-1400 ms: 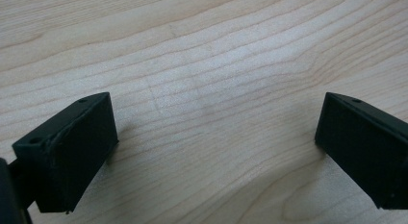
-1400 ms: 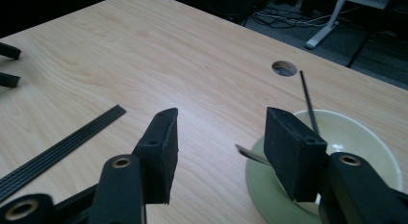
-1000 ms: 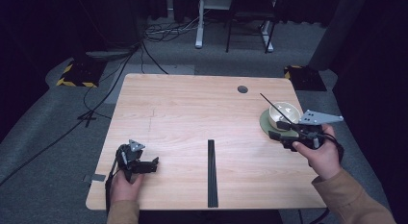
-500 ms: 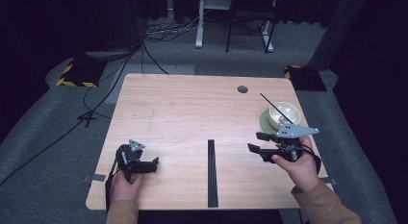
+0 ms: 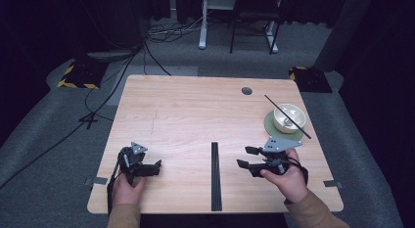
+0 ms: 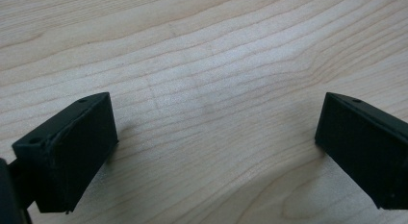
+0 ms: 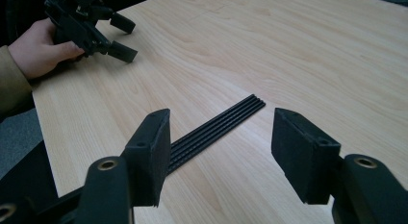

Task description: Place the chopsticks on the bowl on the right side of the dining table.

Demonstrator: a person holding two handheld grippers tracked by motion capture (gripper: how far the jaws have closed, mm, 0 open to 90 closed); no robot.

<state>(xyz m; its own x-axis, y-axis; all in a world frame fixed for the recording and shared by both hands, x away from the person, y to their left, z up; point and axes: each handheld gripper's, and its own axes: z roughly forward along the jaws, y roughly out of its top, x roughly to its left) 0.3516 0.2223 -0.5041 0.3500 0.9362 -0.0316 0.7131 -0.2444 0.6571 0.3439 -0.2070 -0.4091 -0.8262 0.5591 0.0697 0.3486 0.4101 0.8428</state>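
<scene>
A bundle of thin black rods (image 5: 214, 176) lies straight on the wooden table (image 5: 195, 115), pointing away from its near edge. My right gripper (image 5: 247, 157) hovers just right of the bundle with its tips toward it. Its jaws have just been opening, and they stand open with nothing between them. In the right gripper view the rods (image 7: 216, 125) lie ahead between and beyond the fingers (image 7: 151, 154). One more black rod (image 5: 298, 126) rests slanted across a white bowl (image 5: 292, 113) at the right. My left gripper (image 5: 156, 168) rests open at the front left, over bare wood (image 6: 216, 137).
The bowl stands on a green saucer (image 5: 270, 126) near the table's right edge. A round cable hole (image 5: 246, 91) is at the back. The other hand and its gripper (image 7: 103, 34) show far off in the right gripper view. Cables and chair legs lie on the floor beyond.
My right gripper has moved left and down from the bowl toward the rod bundle, nearer the front edge, and its jaws stand wider. The left gripper has stayed put.
</scene>
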